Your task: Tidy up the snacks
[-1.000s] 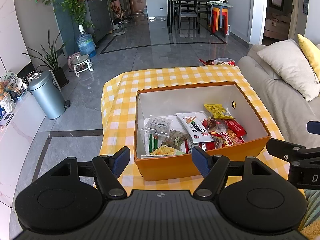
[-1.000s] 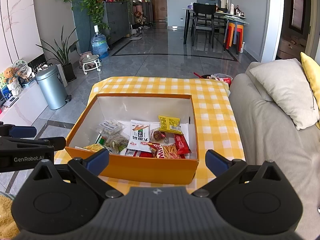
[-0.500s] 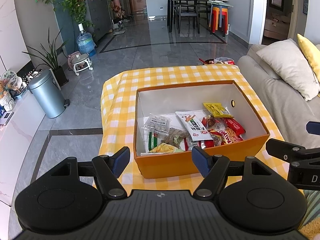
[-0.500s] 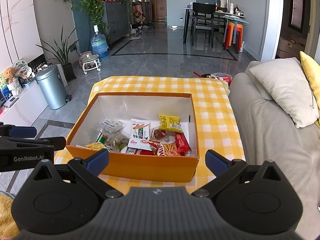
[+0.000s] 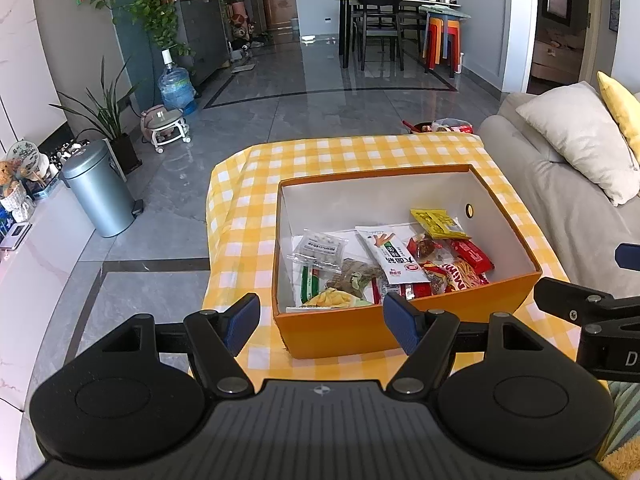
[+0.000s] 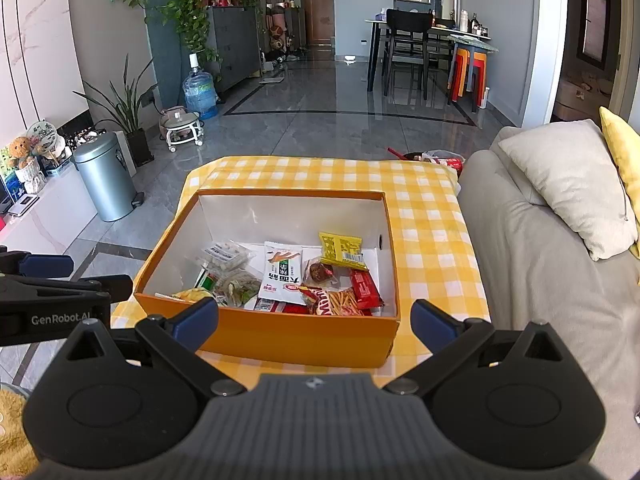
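Note:
An orange box (image 5: 340, 334) (image 6: 296, 336) with white inner walls stands on a yellow checked tablecloth (image 5: 248, 216) (image 6: 432, 240). Inside lie several snack packets: a white noodle packet (image 5: 394, 256) (image 6: 282, 272), a yellow packet (image 5: 438, 224) (image 6: 340, 250), a red bar (image 5: 472, 256) (image 6: 364, 288), a clear packet (image 5: 320, 246) (image 6: 224, 254) and a chips bag (image 5: 336, 300). My left gripper (image 5: 322, 322) is open, held back from the box's near wall, empty. My right gripper (image 6: 314, 320) is open too, before the near wall, empty.
A grey sofa (image 6: 540, 280) with a beige cushion (image 6: 568, 188) and a yellow one (image 6: 620, 148) runs along the right. A metal bin (image 6: 106, 178), plants and a water jug (image 6: 198, 94) stand left on the tiled floor. A dining table with chairs (image 6: 412, 44) is far back.
Both grippers have drawn back and risen slightly, so the box sits a little farther off in both views. The jaws stay open; the packets have not moved.

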Demonstrator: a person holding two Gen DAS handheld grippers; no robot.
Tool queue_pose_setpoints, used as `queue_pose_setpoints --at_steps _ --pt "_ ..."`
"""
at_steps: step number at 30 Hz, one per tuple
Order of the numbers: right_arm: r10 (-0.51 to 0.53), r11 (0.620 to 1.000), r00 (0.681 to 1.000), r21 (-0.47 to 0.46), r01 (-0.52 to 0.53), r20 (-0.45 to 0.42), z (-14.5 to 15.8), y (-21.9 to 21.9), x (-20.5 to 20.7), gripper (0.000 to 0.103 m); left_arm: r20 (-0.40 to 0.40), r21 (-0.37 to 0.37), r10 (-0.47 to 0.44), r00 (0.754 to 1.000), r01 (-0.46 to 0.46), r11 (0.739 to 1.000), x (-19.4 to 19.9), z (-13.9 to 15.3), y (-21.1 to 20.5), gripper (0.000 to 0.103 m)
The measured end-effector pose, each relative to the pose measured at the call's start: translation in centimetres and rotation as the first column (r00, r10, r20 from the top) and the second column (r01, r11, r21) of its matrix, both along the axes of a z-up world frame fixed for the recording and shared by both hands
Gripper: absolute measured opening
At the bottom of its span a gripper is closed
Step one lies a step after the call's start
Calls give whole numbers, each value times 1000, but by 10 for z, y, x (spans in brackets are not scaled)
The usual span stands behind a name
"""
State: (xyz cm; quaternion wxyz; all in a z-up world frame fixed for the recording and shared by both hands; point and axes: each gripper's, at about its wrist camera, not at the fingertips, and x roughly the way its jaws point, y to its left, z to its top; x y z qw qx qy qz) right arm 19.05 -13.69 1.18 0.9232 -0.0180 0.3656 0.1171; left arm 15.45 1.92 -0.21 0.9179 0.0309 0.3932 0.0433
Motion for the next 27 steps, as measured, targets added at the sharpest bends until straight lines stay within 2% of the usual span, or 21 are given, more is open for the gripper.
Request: queue_pose_setpoints --at_steps 27 --pt "-2 1000 1000 3 2 -2 0 0 -3 99 19 -25 -38 999 39 999 -6 4 -4 83"
